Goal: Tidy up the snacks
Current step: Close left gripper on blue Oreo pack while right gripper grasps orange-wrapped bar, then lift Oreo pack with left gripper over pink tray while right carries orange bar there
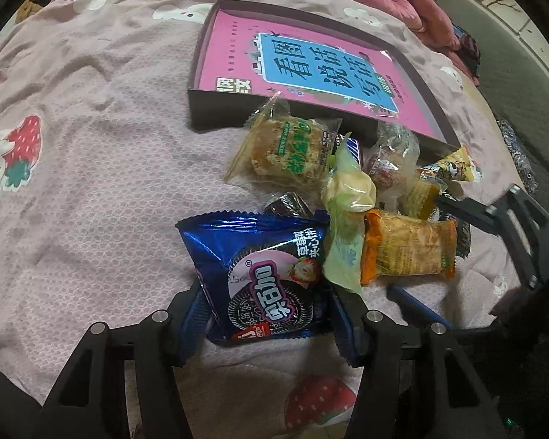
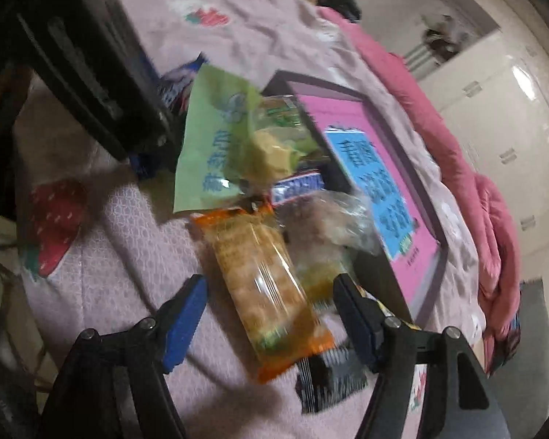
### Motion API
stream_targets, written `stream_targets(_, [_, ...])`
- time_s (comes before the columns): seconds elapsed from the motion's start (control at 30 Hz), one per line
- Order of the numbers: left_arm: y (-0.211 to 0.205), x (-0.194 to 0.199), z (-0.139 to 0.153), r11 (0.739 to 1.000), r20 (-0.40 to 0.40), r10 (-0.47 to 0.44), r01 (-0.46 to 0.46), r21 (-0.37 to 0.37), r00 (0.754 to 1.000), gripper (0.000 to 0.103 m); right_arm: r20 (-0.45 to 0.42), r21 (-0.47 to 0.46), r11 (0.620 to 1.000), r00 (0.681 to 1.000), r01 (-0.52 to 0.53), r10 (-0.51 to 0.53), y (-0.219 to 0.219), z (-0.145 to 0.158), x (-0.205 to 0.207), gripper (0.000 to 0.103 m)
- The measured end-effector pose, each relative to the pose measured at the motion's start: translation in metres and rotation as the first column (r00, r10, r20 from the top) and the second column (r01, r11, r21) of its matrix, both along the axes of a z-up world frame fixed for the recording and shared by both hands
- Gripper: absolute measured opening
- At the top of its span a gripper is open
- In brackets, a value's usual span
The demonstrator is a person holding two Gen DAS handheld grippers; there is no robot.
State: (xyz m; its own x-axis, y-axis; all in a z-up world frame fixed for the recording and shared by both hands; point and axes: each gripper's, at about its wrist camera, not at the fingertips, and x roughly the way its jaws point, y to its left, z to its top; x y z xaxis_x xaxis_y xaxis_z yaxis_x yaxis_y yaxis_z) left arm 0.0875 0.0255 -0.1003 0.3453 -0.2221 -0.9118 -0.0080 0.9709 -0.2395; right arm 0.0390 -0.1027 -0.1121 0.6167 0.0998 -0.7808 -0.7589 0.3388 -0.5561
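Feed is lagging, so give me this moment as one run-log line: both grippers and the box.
left gripper: shut on blue cookie packet | right gripper: jaws open astride orange snack packet | box: no snacks inside

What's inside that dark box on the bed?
The dark box holds a pink book with a blue title panel, lying flat and filling most of it. No snacks show inside yet. Whatever lies beneath the book is covered.

One box (image 1: 208, 100), roughly nine snack packets (image 1: 271, 285)
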Motion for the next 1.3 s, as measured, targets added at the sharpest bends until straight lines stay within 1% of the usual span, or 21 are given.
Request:
stream_targets(0.03, [0.001,0.000,0.000,1.000,-0.001,-0.003,0.003,-0.002,1.000,0.060,-0.009,0.003,1.000,1.000,-0.006,0.006,0.001,-0.001,0.003,0.068])
stream_targets(0.07, [0.002,-0.001,0.001,1.000,-0.002,-0.005,0.005,-0.003,1.000,0.060,-0.038,0.007,1.000,0.999,-0.008,0.009,0.002,-0.002,0.007,0.065])
stream_targets(0.1, [0.003,-0.001,0.001,1.000,-0.001,-0.005,0.005,-0.004,1.000,0.060,-0.071,0.014,1.000,0.997,-0.004,0.005,0.003,-0.003,0.011,0.059])
stream_targets(0.17, [0.005,-0.002,0.002,1.000,-0.001,-0.002,0.002,-0.006,1.000,0.060,-0.135,0.043,0.999,0.991,0.012,-0.006,0.002,-0.003,0.020,0.052])
stream_targets(0.2, [0.007,-0.002,0.003,1.000,0.000,0.001,-0.001,-0.008,1.000,0.060,-0.172,0.065,0.998,0.985,0.016,-0.004,0.001,-0.003,0.024,0.043])
stream_targets(0.23, [0.008,-0.003,0.004,1.000,0.002,0.004,-0.004,-0.009,1.000,0.060,-0.199,0.084,0.996,0.980,0.029,-0.012,0.000,-0.003,0.027,0.040])
stream_targets(0.33, [0.014,-0.005,0.008,1.000,0.007,0.013,-0.013,-0.016,1.000,0.060,-0.255,0.156,0.983,0.966,0.093,-0.050,-0.010,0.003,0.034,0.039])
stream_targets(0.37, [0.016,-0.006,0.008,1.000,0.008,0.015,-0.015,-0.019,1.000,0.060,-0.285,0.195,0.973,0.957,0.121,-0.062,-0.015,0.007,0.035,0.038])
stream_targets(0.43, [0.020,-0.008,0.012,1.000,0.013,0.022,-0.021,-0.020,1.000,0.060,-0.318,0.240,0.958,0.945,0.156,-0.075,-0.020,0.014,0.031,0.038])
stream_targets(0.5, [0.023,-0.010,0.015,0.999,0.022,0.027,-0.026,-0.019,0.999,0.060,-0.353,0.301,0.931,0.931,0.206,-0.092,-0.028,0.025,0.029,0.038])
stream_targets(0.57, [0.026,-0.012,0.021,0.999,0.037,0.032,-0.032,-0.013,0.999,0.060,-0.379,0.363,0.898,0.920,0.250,-0.103,-0.035,0.037,0.028,0.035])
stream_targets(0.63, [0.028,-0.013,0.028,0.999,0.055,0.038,-0.038,-0.005,0.998,0.060,-0.405,0.414,0.862,0.907,0.293,-0.114,-0.042,0.048,0.030,0.034])
stream_targets(0.67, [0.028,-0.014,0.031,0.999,0.062,0.038,-0.038,-0.002,0.997,0.060,-0.416,0.446,0.838,0.901,0.316,-0.118,-0.045,0.053,0.032,0.034])
stream_targets(0.73, [0.029,-0.014,0.038,0.999,0.081,0.037,-0.038,0.010,0.996,0.060,-0.421,0.477,0.812,0.898,0.337,-0.126,-0.048,0.060,0.034,0.034])
stream_targets(0.83, [0.029,-0.014,0.048,0.999,0.109,0.033,-0.036,0.023,0.994,0.060,-0.446,0.525,0.756,0.883,0.391,-0.148,-0.056,0.069,0.044,0.034])
stream_targets(0.93, [0.030,-0.010,0.058,0.999,0.130,0.036,-0.038,0.015,0.991,0.060,-0.460,0.554,0.713,0.872,0.429,-0.167,-0.068,0.076,0.050,0.034])
stream_targets(0.97, [0.029,-0.009,0.060,0.999,0.135,0.038,-0.040,0.012,0.990,0.060,-0.467,0.565,0.694,0.866,0.448,-0.179,-0.071,0.078,0.054,0.034])
stream_targets(1.07, [0.026,-0.003,0.067,0.999,0.153,0.032,-0.036,0.021,0.988,0.060,-0.477,0.589,0.651,0.856,0.478,-0.197,-0.080,0.082,0.061,0.034])
stream_targets(1.23, [0.021,0.012,0.080,0.999,0.186,0.021,-0.026,0.027,0.982,0.060,-0.462,0.625,0.589,0.851,0.512,-0.250,-0.096,0.095,0.074,0.034])
stream_targets(1.3, [0.019,0.023,0.086,1.000,0.200,0.019,-0.024,0.019,0.980,0.060,-0.467,0.649,0.545,0.843,0.531,-0.265,-0.103,0.101,0.085,0.034])
